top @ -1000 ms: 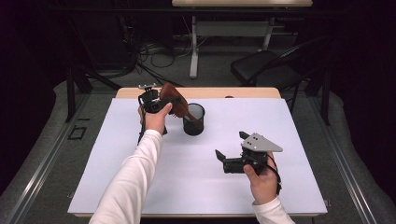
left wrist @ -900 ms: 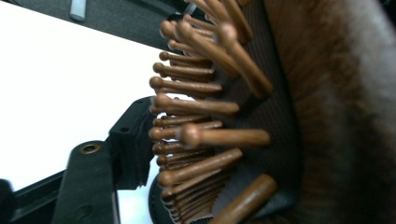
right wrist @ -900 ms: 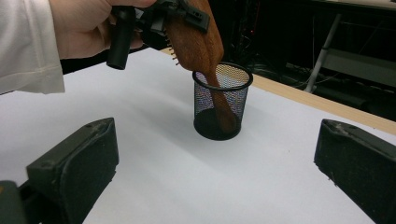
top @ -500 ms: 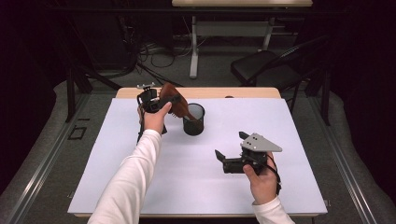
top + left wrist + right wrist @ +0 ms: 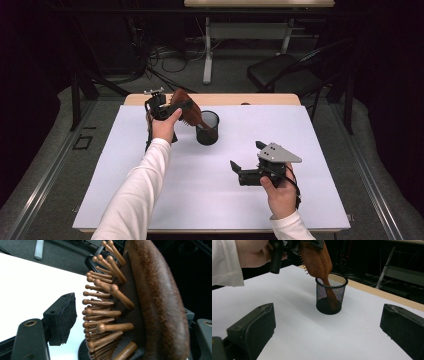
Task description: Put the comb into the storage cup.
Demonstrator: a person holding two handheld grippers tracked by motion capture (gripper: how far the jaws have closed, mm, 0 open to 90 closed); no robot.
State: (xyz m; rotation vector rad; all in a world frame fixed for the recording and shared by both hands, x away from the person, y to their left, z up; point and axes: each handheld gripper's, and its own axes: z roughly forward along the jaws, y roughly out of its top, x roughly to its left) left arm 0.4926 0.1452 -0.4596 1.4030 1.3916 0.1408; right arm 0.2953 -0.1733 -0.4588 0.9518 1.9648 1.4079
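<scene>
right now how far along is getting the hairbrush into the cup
Mostly done: the hairbrush stands handle-down inside the mesh cup, head leaning out over the rim. In hand: the left tongs have just been opening, a gap showing beside the bristles. Left: draw them clear. The right tongs wait open, apart.

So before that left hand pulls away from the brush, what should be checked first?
1. Wooden hairbrush handle down inside the mesh cup: ok.
2. Left gripper jaws have just been opening, brush head between them; the left pad stands off the bristles: ok.
3. Far jaw free of the brush back: cannot tell.
4. Cup upright on the white table: ok.
5. Brush steady once released; it leans on the rim: cannot tell.
6. Right gripper open, apart from the cup: ok.
</scene>
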